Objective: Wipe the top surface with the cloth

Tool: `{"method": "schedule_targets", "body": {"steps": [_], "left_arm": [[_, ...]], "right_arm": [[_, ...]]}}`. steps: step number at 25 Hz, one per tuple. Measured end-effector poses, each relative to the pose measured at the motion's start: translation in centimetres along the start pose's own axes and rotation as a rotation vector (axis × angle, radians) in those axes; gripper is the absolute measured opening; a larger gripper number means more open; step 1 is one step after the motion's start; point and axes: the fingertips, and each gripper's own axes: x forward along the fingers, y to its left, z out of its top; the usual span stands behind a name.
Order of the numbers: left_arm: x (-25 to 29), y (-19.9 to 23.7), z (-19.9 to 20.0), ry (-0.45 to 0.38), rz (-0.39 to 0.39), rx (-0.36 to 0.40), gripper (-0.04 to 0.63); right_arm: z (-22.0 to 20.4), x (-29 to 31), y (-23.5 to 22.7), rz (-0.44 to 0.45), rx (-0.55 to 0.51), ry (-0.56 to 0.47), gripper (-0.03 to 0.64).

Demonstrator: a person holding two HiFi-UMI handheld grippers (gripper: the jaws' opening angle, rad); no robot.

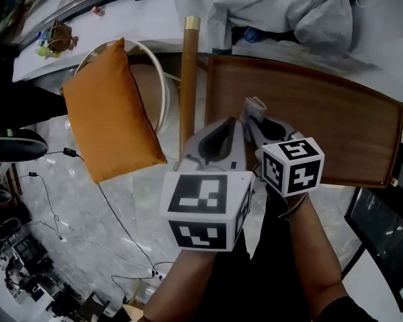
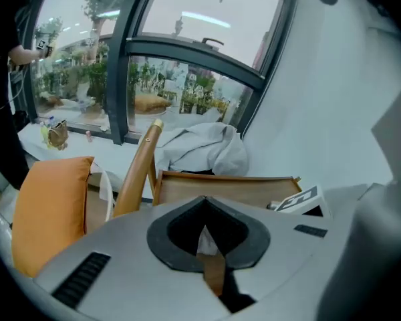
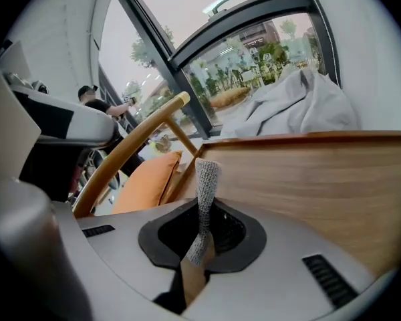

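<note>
The wooden top with its raised rim lies ahead and to the right; it also shows as the top in the left gripper view and the top in the right gripper view. My right gripper hovers over its near left part, shut on a narrow grey cloth. In the right gripper view that cloth sticks straight up out of the gripper. Just to the left, my left gripper is held beside it, jaws together, with nothing clearly held. The left gripper points towards the top.
An orange cushion rests on a round chair at the left. A wooden chair post stands between the cushion and the top. Pale bunched fabric lies beyond the top's far edge. Cables trail over the marble floor.
</note>
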Motion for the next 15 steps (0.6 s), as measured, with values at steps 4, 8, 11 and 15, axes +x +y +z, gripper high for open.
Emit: {"method": "schedule_targets", "body": {"steps": [4,8,11,15], "left_arm": [[-1.1,1.9,0.0,-0.010,0.014,-0.010,0.011],[-1.9,3.1,0.1,-0.019,0.025,-0.025,0.011],[-2.0,3.5,0.0,-0.021,0.029,-0.028,0.011],[-1.8,3.7,-0.6,-0.011,0.033,-0.034,0.011]], "right_arm": [[-0.7,2.1,2.7,0.037,-0.021,0.031,0.037],[-1.3,3.6,4.4,0.057,-0.033,0.061,0.037],[-1.8,4.4,5.3,0.072,-0.026,0.083,0.037],[-2.3,5.3,6.3,0.080,-0.037,0.105,0.037]]}}
